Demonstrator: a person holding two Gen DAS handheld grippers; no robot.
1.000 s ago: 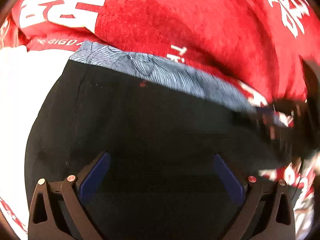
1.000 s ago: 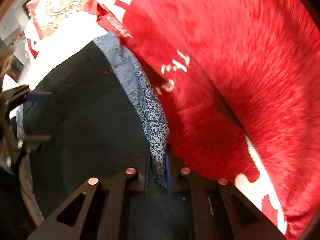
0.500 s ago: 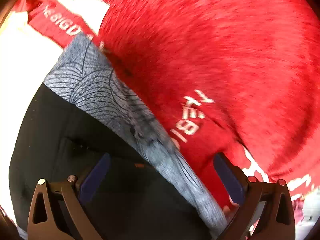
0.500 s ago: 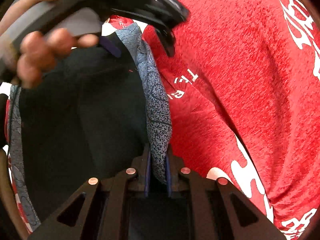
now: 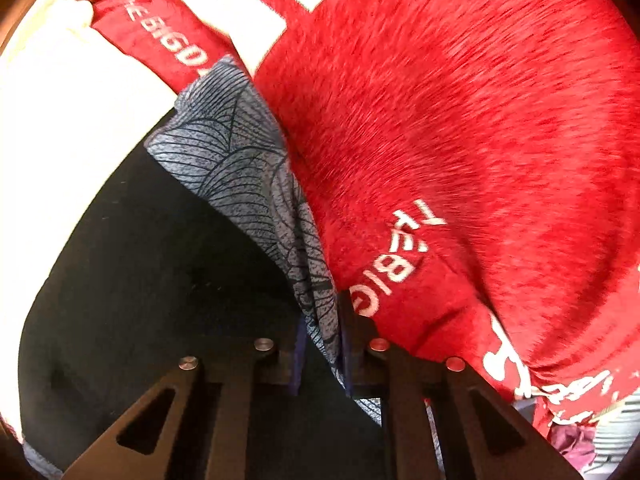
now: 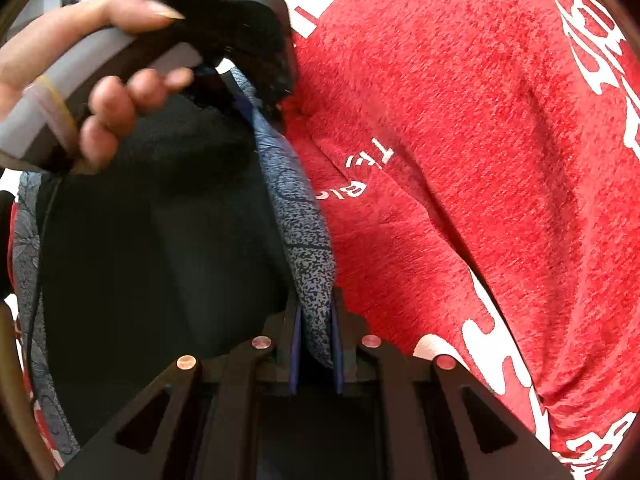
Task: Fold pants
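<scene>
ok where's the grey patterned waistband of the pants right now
In both wrist views the grey patterned waistband runs between the black pants and the red blanket, pinched by the left gripper and right gripper.

A red blanket (image 5: 460, 120) with white lettering is spread as the supporting surface; black pants (image 5: 140, 280) with a grey patterned waistband (image 5: 240, 160) are laid directly on it; a white cloth (image 5: 60, 120) is seen alongside, touching the pants.
</scene>
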